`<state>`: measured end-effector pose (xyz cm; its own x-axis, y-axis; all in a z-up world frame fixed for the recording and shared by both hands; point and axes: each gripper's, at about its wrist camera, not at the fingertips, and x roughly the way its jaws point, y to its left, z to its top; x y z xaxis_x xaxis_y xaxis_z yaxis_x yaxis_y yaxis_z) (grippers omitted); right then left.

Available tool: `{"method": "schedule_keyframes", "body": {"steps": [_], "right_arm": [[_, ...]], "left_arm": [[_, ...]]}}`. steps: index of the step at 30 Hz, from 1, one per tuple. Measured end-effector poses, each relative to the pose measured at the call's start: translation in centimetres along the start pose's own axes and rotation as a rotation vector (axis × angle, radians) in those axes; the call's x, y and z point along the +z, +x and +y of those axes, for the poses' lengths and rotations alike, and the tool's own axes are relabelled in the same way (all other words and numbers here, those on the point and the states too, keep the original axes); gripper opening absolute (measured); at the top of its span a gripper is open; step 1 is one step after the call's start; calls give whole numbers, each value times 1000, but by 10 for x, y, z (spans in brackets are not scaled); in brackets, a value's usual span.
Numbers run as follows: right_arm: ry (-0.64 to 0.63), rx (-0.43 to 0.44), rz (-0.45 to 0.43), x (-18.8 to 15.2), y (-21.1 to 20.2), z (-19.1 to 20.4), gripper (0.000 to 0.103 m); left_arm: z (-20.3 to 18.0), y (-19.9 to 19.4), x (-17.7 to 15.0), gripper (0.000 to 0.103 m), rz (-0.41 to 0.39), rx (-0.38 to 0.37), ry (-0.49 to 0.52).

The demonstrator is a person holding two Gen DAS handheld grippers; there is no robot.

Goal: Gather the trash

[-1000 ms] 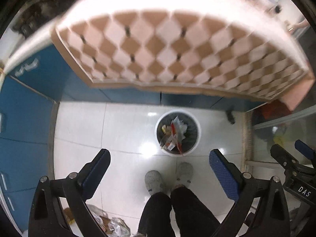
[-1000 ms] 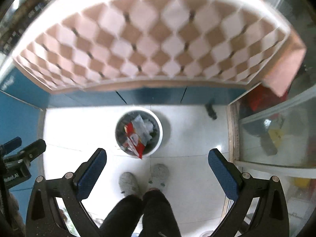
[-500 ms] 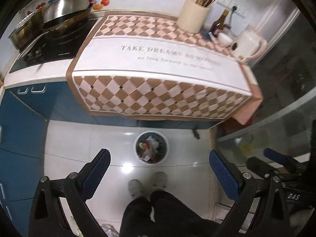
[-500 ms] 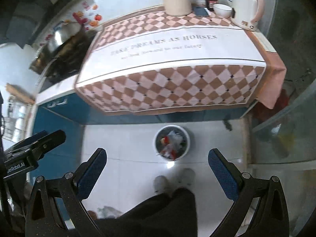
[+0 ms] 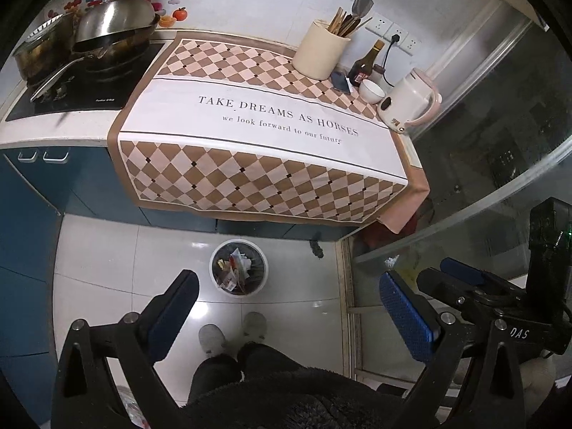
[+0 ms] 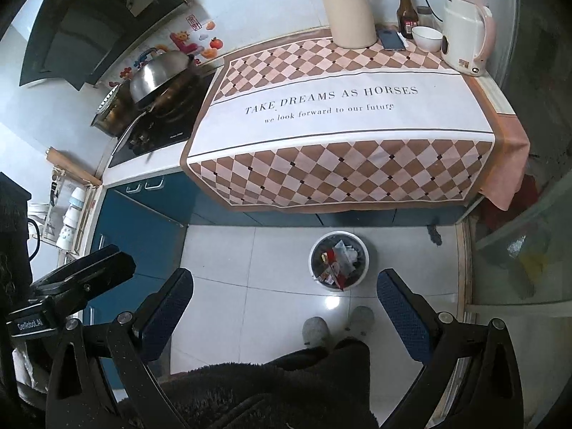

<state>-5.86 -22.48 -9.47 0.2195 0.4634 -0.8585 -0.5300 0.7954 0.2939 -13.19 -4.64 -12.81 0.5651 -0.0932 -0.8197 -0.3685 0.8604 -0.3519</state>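
Trash bin [image 5: 238, 272] on floor tiles, below the counter edge, wrappers inside.
Left gripper [image 5: 286, 316] spread wide, nothing held; bin and the person's slippers [image 5: 233, 332] sit between the views; right gripper [image 6: 286, 312] likewise spread wide and bare. Checkered cloth [image 6: 343, 114] covers the counter above.

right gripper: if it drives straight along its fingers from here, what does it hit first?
Probably the floor just left of the trash bin. The right gripper is open, empty, high up; depth is uncertain, so it might clip the bin's rim.
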Motion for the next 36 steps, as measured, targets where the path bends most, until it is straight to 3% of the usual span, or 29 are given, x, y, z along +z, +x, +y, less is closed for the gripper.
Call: {"method": "schedule_keyframes", "body": {"steps": [12, 36], "right_arm": [[-8, 28, 24, -8, -5, -4, 103], [-14, 55, 85, -21, 6, -11, 103]], "left_arm": [[1, 4, -11, 103, 32, -15, -50], [-3, 2, -23, 103, 63, -17, -23]]}}
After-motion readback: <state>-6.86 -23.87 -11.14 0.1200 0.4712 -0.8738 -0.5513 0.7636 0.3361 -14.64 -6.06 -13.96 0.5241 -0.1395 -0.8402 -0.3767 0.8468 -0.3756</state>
